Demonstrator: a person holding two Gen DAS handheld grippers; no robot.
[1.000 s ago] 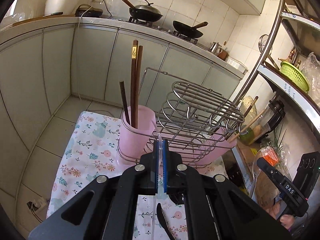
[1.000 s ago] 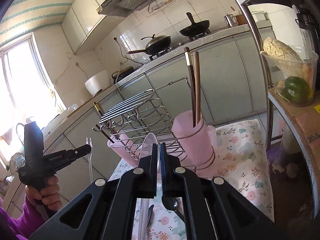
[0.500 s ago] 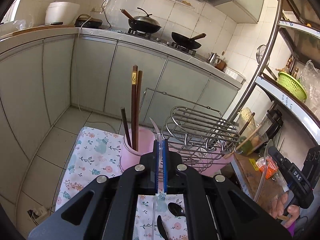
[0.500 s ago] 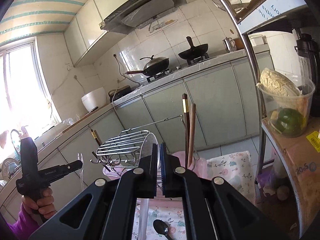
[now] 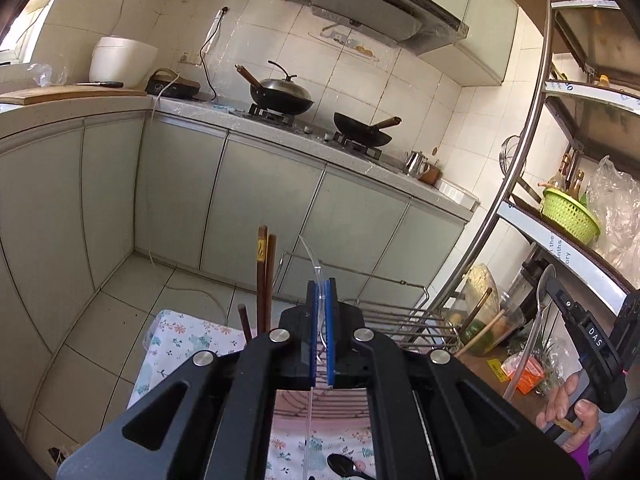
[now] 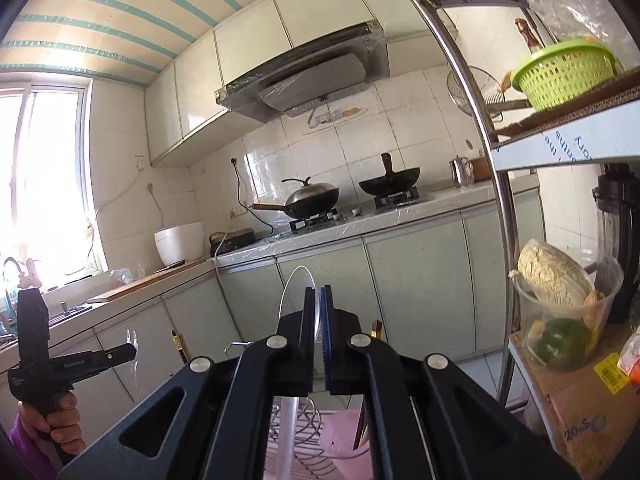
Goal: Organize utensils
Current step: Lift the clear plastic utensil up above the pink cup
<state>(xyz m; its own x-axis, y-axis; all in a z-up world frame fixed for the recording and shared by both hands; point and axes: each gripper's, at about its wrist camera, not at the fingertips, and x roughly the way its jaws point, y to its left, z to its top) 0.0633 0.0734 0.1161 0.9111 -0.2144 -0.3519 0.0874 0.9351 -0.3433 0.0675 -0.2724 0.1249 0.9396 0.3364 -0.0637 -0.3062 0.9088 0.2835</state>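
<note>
Above the pink cup at 6 o'clock, we lift a clear plastic fork in shut left jaws, a clear spoon in the right; next, lower each into the rack.

Your right gripper clamped on clear plastic spoon, bowl rising above pads, handle running down toward you. Below, near: wire rack and pink cup. Far left: your left hand holds left gripper, clear plastic fork at its tip. Far: two woks on stove. Right: shelf with green basket.
</note>
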